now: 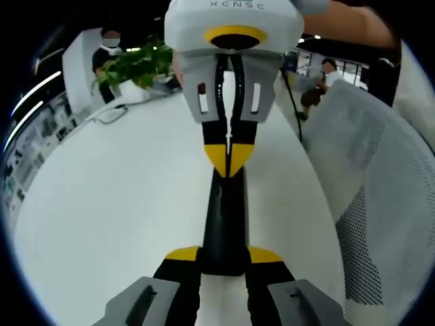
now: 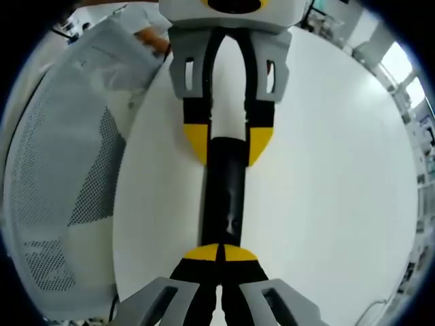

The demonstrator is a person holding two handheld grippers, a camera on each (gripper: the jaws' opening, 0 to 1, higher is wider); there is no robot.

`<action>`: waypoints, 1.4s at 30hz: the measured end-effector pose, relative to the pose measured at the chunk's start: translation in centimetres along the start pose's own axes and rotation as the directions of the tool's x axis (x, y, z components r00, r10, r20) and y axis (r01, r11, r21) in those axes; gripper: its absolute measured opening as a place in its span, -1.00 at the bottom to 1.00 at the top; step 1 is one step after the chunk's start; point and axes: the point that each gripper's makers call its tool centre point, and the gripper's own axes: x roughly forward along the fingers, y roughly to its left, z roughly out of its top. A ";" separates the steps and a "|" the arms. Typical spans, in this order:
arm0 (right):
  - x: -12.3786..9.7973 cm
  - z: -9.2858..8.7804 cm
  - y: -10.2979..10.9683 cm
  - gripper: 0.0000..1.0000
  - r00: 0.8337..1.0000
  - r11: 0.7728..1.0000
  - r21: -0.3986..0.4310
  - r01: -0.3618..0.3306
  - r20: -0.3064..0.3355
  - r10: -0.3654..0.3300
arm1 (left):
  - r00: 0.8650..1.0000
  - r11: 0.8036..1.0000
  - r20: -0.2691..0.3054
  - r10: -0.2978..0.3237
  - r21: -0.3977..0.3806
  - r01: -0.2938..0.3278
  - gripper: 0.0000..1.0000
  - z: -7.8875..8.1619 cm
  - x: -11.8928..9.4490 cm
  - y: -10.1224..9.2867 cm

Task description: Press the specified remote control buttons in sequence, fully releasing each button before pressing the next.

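**Left gripper** (image 1: 224, 255): lower centre of the left gripper view, yellow-tipped jaws set narrowly apart and clamped on either side of the near end of the remote control (image 1: 223, 217). Same gripper (image 2: 228, 146) at upper centre of the right gripper view, gripping the far end there.

**Right gripper** (image 2: 221, 252): lower centre of the right gripper view, jaws closed to a single point, holding nothing, yellow tips together on or just over the near end of the remote control (image 2: 223, 190). Seen again (image 1: 230, 153) at upper centre of the left gripper view, pointing down onto the far end.

**Remote control:** long, black, running up the middle of both frames between the two grippers, over the white table (image 1: 115, 204). Buttons too dark to tell apart; actual contact of the tip not certain.

**Step in hand, as judged:** one button press.
- Keep the clamp steady.
- Press straight down with the closed tip only.
- Lift fully clear before moving to the next button.
- Avoid sliding onto a neighbouring key.

**Surroundings:**
- Mesh chair (image 1: 380, 204) along the right of the left gripper view, just beside the table edge.
- Potted plant (image 1: 136, 64) and a cable (image 1: 109, 115) at upper left, well apart from the work.
- People in the far background.
- Nothing lying in the path of the press.
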 end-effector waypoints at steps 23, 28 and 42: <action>-0.1 -0.2 -0.4 -1.00 1.000 1.000 0.012 0.002 0.026 -0.003 | 1.000 1.000 0.005 -0.001 0.002 0.001 -0.53 0.0 0.0 0.1; -0.6 0.2 -0.5 -1.00 0.999 1.000 0.021 0.008 0.050 -0.009 | 1.000 1.000 0.006 -0.002 0.004 0.002 -0.53 -0.1 0.0 0.3; -1.0 0.9 -1.3 -1.00 0.998 1.000 0.016 0.023 0.065 -0.024 | 1.000 1.000 0.012 -0.002 0.005 0.002 -0.53 0.1 0.0 0.2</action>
